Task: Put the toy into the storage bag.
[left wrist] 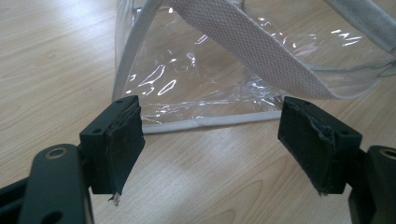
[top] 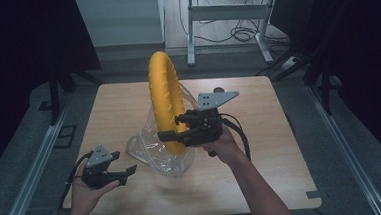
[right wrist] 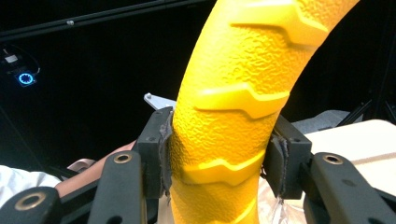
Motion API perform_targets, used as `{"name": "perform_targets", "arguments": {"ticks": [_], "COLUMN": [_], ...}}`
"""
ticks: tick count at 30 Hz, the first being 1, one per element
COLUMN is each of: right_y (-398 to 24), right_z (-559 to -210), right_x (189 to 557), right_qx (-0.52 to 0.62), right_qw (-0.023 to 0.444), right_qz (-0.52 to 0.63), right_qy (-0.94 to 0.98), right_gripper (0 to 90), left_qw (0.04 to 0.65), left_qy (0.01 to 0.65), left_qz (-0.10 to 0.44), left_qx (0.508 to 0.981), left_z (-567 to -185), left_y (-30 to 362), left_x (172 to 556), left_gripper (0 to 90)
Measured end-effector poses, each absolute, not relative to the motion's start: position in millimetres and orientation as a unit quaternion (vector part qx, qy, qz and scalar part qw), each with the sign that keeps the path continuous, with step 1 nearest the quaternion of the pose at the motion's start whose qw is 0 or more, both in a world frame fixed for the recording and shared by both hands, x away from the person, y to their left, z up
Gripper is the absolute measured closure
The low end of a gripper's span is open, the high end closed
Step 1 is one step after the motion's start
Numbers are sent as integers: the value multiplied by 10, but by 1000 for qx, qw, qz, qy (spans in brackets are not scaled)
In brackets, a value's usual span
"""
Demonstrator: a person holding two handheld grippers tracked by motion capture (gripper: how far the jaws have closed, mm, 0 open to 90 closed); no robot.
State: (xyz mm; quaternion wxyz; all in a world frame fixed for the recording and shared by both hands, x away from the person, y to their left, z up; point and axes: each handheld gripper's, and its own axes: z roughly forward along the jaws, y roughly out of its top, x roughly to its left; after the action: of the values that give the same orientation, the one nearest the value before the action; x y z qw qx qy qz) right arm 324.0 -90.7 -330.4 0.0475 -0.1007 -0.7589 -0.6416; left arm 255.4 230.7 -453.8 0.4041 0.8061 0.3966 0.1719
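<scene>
Left gripper sits gaping just left of the clear bag, holding nothing. Right gripper clamps the yellow ring, upright in the bag's mouth. Next, probably, lowering the ring inside while the left steadies the bag.

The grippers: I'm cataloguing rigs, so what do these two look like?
Both the left tool and right tool are black, each topped by a grey three-cornered plate with dark holes and trailing a black cable. Their jaws carry dark, frayed pads. The person's forearms are bare.
</scene>
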Motion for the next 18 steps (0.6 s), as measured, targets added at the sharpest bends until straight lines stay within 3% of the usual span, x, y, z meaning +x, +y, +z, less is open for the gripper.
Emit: {"name": "perform_targets", "arguments": {"ticks": [18], "right_y": [-860], "right_z": [-3571], "right_x": [3342], "right_qx": [-122], "right_qw": [67], "right_qz": [-636], "right_qy": [-759], "right_gripper": [500], "left_qw": [404], "left_qy": [395], "left_qz": [170], "left_qx": [807], "left_z": [-4545], "left_y": [2302], "left_x": [2558], "left_gripper": [221]}}
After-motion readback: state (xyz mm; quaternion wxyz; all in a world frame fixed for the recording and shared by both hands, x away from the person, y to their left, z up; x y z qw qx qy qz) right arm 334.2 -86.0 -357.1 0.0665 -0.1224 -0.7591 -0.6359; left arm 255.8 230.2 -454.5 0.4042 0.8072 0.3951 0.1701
